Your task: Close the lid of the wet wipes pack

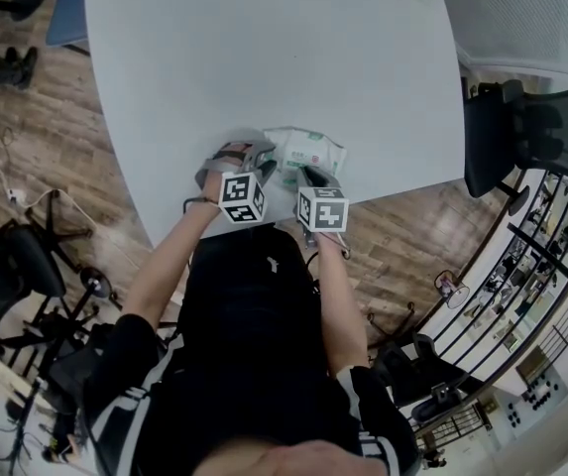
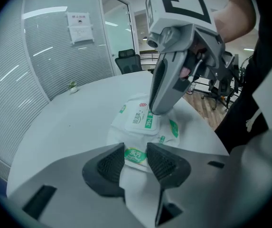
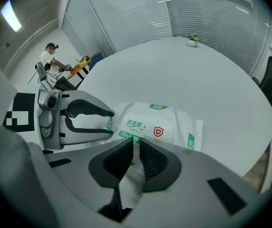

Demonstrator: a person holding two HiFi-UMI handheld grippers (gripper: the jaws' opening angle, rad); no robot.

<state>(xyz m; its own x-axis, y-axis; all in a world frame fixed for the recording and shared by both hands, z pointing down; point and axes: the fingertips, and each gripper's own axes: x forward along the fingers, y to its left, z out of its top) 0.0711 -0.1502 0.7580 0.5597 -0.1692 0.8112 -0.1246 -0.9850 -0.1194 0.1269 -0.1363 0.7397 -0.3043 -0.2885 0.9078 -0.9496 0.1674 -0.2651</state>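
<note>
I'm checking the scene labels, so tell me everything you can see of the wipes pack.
The pack is a soft white film pouch with green marks and a red shield emblem, lying flat on the white table near the person's edge. Its rectangular lid lies down flat on top; whether it has latched cannot be told. The left claw pinches one end; the right claw, closed to a slit, presses its tip on the lid.

Grey left gripper (image 2: 136, 156), grey right gripper (image 3: 136, 152), black white-striped sleeves (image 1: 125, 400)
</note>
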